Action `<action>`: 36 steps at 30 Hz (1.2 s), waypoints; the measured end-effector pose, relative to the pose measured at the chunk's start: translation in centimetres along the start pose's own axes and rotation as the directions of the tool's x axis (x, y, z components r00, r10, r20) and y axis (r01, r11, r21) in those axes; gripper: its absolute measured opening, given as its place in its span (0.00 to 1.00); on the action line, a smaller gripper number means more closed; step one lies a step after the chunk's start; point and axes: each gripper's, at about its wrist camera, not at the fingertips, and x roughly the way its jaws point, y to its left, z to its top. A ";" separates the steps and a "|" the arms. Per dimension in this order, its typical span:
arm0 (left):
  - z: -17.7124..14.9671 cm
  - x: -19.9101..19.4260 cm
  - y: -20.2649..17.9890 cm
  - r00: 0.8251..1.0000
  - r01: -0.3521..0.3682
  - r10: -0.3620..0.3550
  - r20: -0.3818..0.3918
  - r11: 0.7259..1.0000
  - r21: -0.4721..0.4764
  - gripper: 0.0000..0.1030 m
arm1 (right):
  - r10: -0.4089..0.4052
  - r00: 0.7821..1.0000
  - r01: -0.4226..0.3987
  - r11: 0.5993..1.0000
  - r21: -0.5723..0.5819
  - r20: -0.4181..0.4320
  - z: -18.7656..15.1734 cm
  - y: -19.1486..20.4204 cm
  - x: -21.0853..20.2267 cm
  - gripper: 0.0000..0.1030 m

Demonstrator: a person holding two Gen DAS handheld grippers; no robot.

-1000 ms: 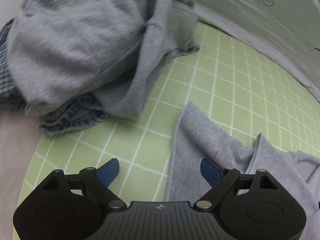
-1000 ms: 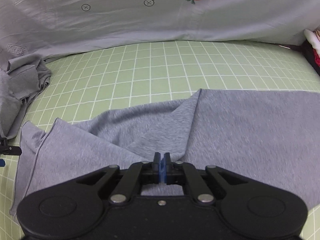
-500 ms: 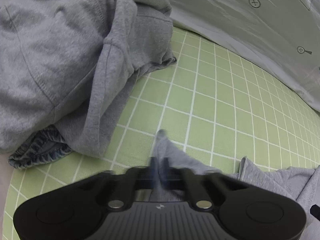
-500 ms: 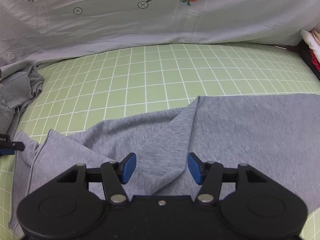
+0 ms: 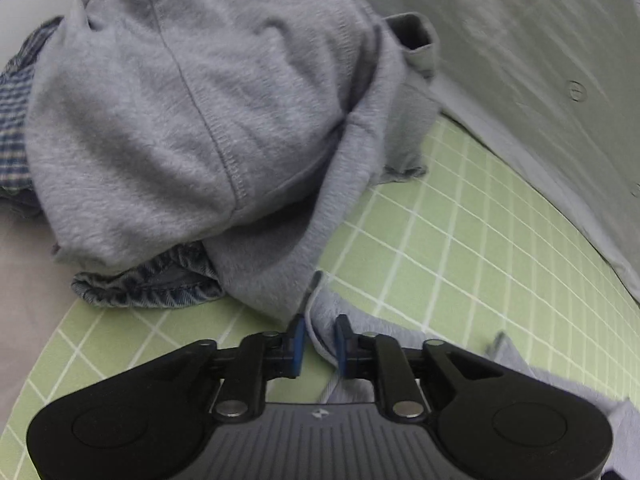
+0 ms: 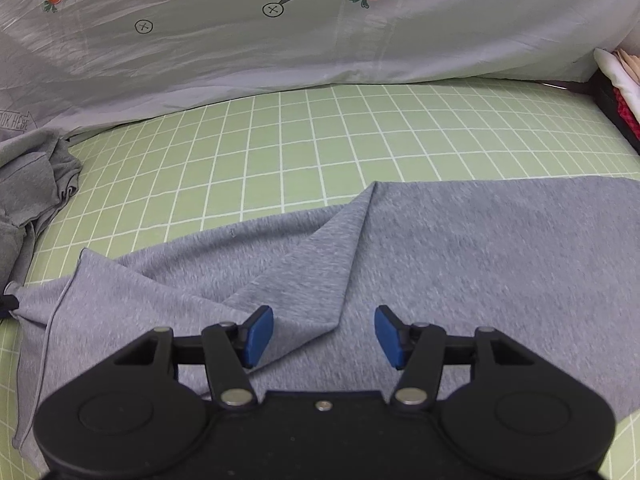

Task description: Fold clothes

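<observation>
The right gripper [image 6: 324, 334] is hovering with its blue pads spread wide over a grey garment [image 6: 460, 264], which is lying across the near part of the green gridded mat [image 6: 320, 140], creased into a diagonal fold. A heap of grey clothes [image 6: 28, 188] is sitting at the mat's left edge, and a carrot-printed white sheet [image 6: 320, 32] is running along its far edge

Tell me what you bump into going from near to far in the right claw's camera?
Right claw, open → gray garment spread flat → green grid mat → white carrot-print sheet at the back.
</observation>
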 end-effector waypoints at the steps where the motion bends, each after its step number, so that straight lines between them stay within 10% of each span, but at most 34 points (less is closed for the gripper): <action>1: -0.3 -0.4 -0.2 1.000 0.005 -0.005 0.003 1.000 0.016 0.31 | -0.005 1.000 0.005 1.000 0.002 0.002 0.0 -0.1 0.0 0.61; 4: -1.2 -1.3 -1.5 0.999 0.029 -0.030 0.013 0.996 0.085 0.45 | -0.023 1.000 0.023 1.000 0.011 0.003 -0.1 -0.2 0.1 0.72; 12: -2.6 0.0 -6.6 0.984 0.178 -0.172 -0.047 0.957 0.229 0.44 | -0.025 1.000 0.026 0.999 0.028 -0.011 -0.4 -0.7 0.4 0.76; 23: -2.8 3.1 -9.8 0.969 0.233 -0.195 -0.152 0.926 0.298 0.42 | -0.094 0.993 0.102 0.988 0.117 -0.070 -0.4 -3.1 2.0 0.87; 27: -3.0 3.1 -9.2 0.966 0.245 -0.207 -0.157 0.925 0.289 0.02 | -0.108 0.991 0.118 0.984 0.132 -0.080 -0.3 -3.6 2.4 0.90; 36: -0.8 -2.7 -2.5 0.990 0.076 -0.083 0.117 0.995 0.068 0.03 | -0.113 0.991 0.123 0.983 0.137 -0.076 -0.5 -3.7 2.4 0.90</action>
